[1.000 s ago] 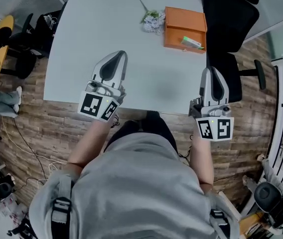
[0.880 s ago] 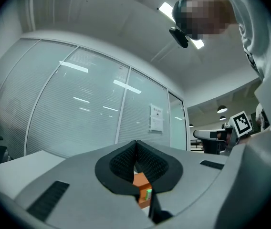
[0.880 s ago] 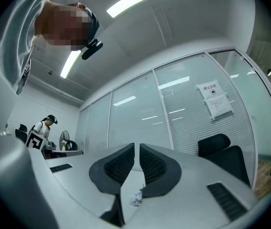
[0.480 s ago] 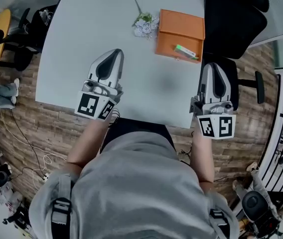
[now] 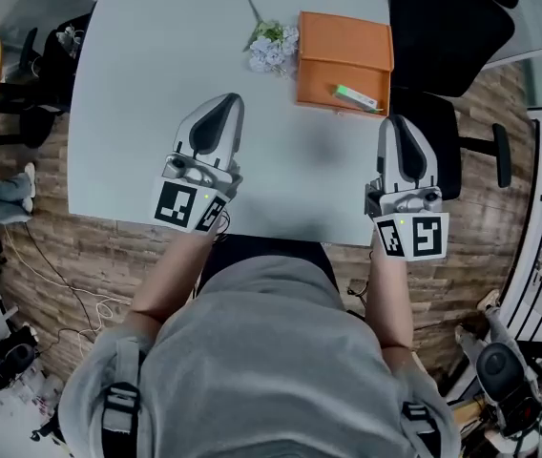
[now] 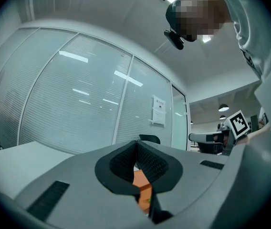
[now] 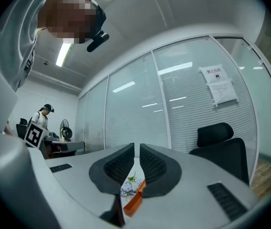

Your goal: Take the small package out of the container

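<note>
An orange open container (image 5: pixel 344 53) sits at the far right of the white table (image 5: pixel 147 113). A small green-and-white package (image 5: pixel 357 96) lies in it near its front wall. My left gripper (image 5: pixel 227 103) hovers over the near middle of the table, shut and empty. My right gripper (image 5: pixel 396 124) hangs at the table's right edge, just short of the container, also shut and empty. Through the left gripper view's closed jaws (image 6: pixel 136 144) the orange container (image 6: pixel 142 185) shows. The right gripper view (image 7: pixel 137 148) shows the container's corner (image 7: pixel 134 202) ahead.
A small bunch of pale flowers (image 5: pixel 271 46) lies left of the container, also seen as flowers (image 7: pixel 130 185) ahead. A black office chair (image 5: pixel 448 27) stands against the table's right side. Glass partition walls surround the room; a person (image 7: pixel 44 114) stands far off.
The head view has shifted slightly, and the container sits a little closer to my right gripper. Both grippers stay shut and low over the table's near edge.
</note>
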Action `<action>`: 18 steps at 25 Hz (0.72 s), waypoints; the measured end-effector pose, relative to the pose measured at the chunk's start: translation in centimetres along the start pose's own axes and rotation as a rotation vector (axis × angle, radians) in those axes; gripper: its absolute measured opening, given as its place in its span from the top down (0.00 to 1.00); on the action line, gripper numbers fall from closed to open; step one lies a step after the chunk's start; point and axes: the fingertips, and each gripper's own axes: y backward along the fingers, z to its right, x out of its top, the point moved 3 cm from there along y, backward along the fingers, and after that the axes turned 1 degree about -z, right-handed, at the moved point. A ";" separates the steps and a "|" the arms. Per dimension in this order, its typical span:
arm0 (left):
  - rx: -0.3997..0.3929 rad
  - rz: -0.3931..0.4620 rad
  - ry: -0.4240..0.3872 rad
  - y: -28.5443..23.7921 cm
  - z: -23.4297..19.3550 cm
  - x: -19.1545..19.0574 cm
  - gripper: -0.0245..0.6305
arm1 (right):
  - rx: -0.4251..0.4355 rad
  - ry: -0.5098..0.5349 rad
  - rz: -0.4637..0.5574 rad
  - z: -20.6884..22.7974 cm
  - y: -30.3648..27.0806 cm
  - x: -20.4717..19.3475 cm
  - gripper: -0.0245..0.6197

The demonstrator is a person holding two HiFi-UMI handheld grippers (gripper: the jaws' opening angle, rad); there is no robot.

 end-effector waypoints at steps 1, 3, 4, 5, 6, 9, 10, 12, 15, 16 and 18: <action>-0.001 -0.005 0.002 -0.2 -0.2 -0.2 0.93 | 0.000 0.004 -0.019 0.3 -0.4 -0.6 0.86; -0.003 -0.015 0.006 -0.8 -0.7 -0.8 0.93 | 0.002 0.026 -0.064 0.9 -1.4 -2.1 0.86; -0.005 -0.020 0.007 -1.1 -0.8 -1.0 0.93 | 0.003 0.040 -0.093 1.4 -2.0 -3.0 0.86; -0.006 -0.024 0.008 -1.3 -1.0 -1.3 0.93 | 0.002 0.055 -0.128 1.9 -2.5 -4.2 0.86; -0.007 -0.029 0.009 -1.6 -1.2 -1.6 0.93 | -0.004 0.071 -0.168 2.5 -3.1 -5.4 0.86; -0.006 -0.045 0.013 -2.2 -1.8 -2.5 0.93 | -0.032 0.132 -0.283 4.5 -4.8 -8.8 0.86; -0.005 -0.051 0.012 -2.4 -2.0 -2.8 0.93 | -0.033 0.147 -0.313 5.1 -5.4 -9.9 0.86; -0.003 -0.063 0.010 -2.9 -2.3 -3.4 0.93 | -0.017 0.157 -0.372 6.1 -6.5 -11.9 0.86; -0.001 -0.077 0.010 -3.9 -2.8 -4.3 0.93 | 0.044 0.153 -0.481 7.0 -8.3 -15.4 0.71; -0.001 -0.080 0.010 -4.2 -3.0 -4.5 0.93 | 0.069 0.164 -0.523 7.2 -8.8 -16.5 0.70; -0.001 -0.087 0.010 -4.6 -3.2 -4.9 0.93 | 0.115 0.212 -0.612 7.6 -9.8 -18.9 0.69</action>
